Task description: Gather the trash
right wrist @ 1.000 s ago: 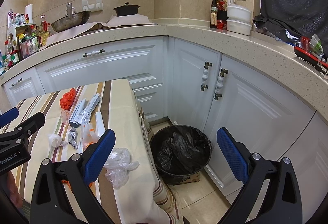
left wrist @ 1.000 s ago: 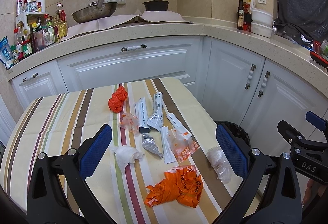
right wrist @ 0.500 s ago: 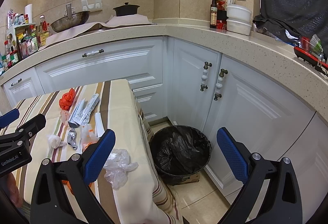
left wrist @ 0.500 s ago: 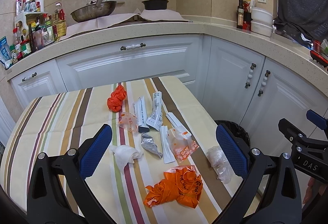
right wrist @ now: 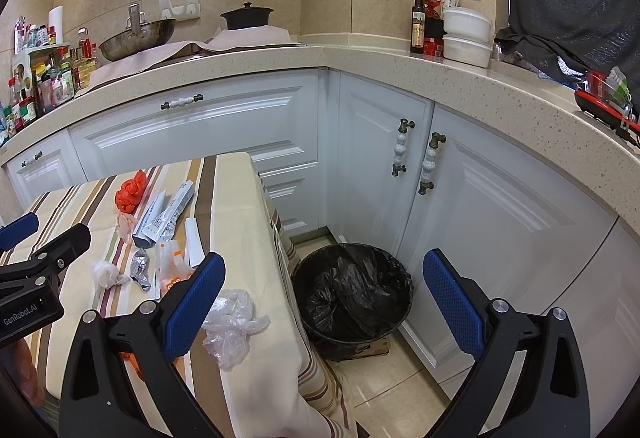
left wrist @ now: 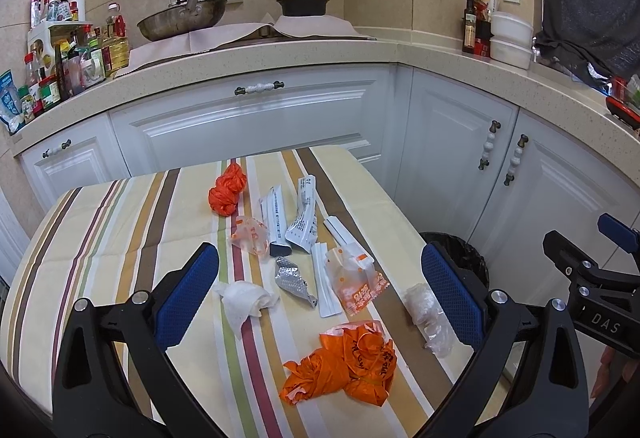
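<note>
Trash lies on the striped table [left wrist: 100,238]: an orange bag [left wrist: 348,362] at the front, a clear plastic bag [left wrist: 426,314] near the right edge, a white tissue [left wrist: 244,302], a foil wrapper [left wrist: 294,280], white packets [left wrist: 304,217] and a red bag [left wrist: 228,189] further back. My left gripper [left wrist: 320,290] is open and empty above the table's front, over the orange bag. My right gripper [right wrist: 320,298] is open and empty beside the table's right edge, near the clear bag [right wrist: 230,322]. A black-lined trash bin [right wrist: 354,294] stands on the floor right of the table.
White cabinets [right wrist: 400,157] and a stone counter [left wrist: 280,53] wrap around the back and right. A wok [left wrist: 180,21], a black pot [left wrist: 302,3] and bottles [left wrist: 60,65] stand on the counter. Tiled floor [right wrist: 392,390] shows by the bin.
Both grippers have barely moved; the left view has drifted slightly. Nothing was picked up or let go.
</note>
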Available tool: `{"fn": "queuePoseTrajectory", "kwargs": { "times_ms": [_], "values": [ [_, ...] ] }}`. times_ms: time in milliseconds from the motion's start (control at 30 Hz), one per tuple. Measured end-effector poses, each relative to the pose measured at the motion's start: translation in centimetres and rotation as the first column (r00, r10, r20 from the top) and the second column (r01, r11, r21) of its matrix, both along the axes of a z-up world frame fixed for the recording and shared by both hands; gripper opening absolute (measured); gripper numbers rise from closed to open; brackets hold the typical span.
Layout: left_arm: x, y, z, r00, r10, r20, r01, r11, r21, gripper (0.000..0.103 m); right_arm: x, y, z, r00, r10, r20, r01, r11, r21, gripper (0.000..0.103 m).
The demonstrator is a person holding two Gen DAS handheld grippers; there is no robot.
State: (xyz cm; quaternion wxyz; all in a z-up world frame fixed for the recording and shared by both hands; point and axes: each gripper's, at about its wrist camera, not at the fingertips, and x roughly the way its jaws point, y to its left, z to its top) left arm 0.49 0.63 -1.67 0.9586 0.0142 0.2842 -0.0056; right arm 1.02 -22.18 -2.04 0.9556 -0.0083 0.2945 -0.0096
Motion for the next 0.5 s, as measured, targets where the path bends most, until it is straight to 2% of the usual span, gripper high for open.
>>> {"fn": "queuePoseTrajectory", "kwargs": {
  "times_ms": [267, 300, 467, 500],
  "values": [
    [-0.1, -0.1, -1.0, 1.0, -0.001, -0.003, 0.001, 1.0, 0.001, 0.099, 0.0, 0.1, -0.1, 1.0, 0.001, -0.001, -0.001, 1.0, -0.001, 0.097],
    [0.2, -0.1, -0.1, 1.0, 0.0, -0.003, 0.0, 1.0, 0.002, 0.099, 0.0, 0.0, -0.1, 1.0, 0.001, -0.002, -0.001, 1.0, -0.001, 0.096],
    [-0.1, -0.1, -1.1, 1.0, -0.002, -0.004, 0.002, 1.0, 0.001, 0.099, -0.1, 0.1, -0.2, 1.0, 0.001, -0.002, -0.001, 1.0, -0.001, 0.096],
    [0.1, -0.1, -0.2, 1.0, -0.001, -0.003, 0.001, 1.0, 0.001, 0.099, -0.1, 0.1, -0.3, 1.0, 0.001, -0.003, -0.001, 1.0, -0.002, 0.096]
  ]
}}
